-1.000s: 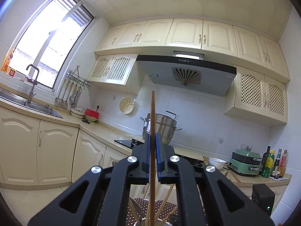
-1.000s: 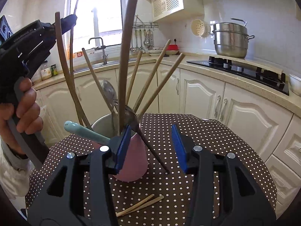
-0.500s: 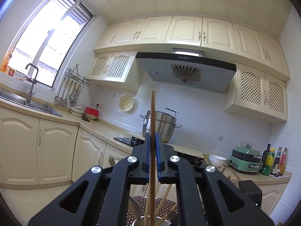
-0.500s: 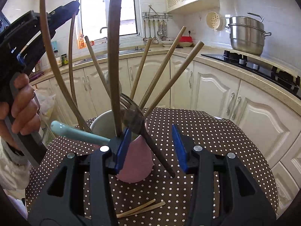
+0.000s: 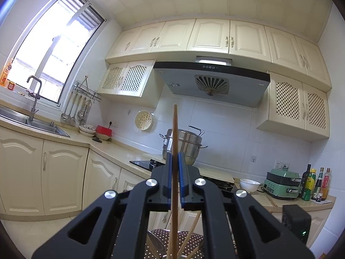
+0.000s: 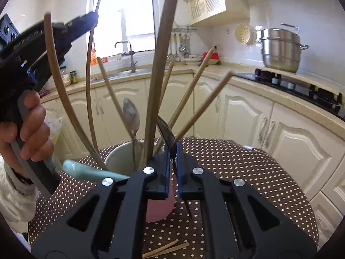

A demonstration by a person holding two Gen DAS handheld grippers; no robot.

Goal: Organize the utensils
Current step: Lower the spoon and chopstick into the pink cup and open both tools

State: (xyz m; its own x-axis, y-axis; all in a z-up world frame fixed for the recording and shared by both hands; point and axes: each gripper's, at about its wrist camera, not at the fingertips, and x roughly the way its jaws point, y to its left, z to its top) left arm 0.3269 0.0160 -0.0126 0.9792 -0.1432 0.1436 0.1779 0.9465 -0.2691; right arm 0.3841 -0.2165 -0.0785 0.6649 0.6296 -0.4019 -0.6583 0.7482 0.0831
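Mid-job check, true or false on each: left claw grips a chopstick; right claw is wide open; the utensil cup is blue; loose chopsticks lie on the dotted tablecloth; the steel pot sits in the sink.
1. The left claw grips a chopstick: true.
2. The right claw is wide open: false; its jaws have just closed on a dark utensil.
3. The cup is blue: false, pink.
4. Loose chopsticks lie on the tablecloth: true.
5. The steel pot sits in the sink: false, on the stove.
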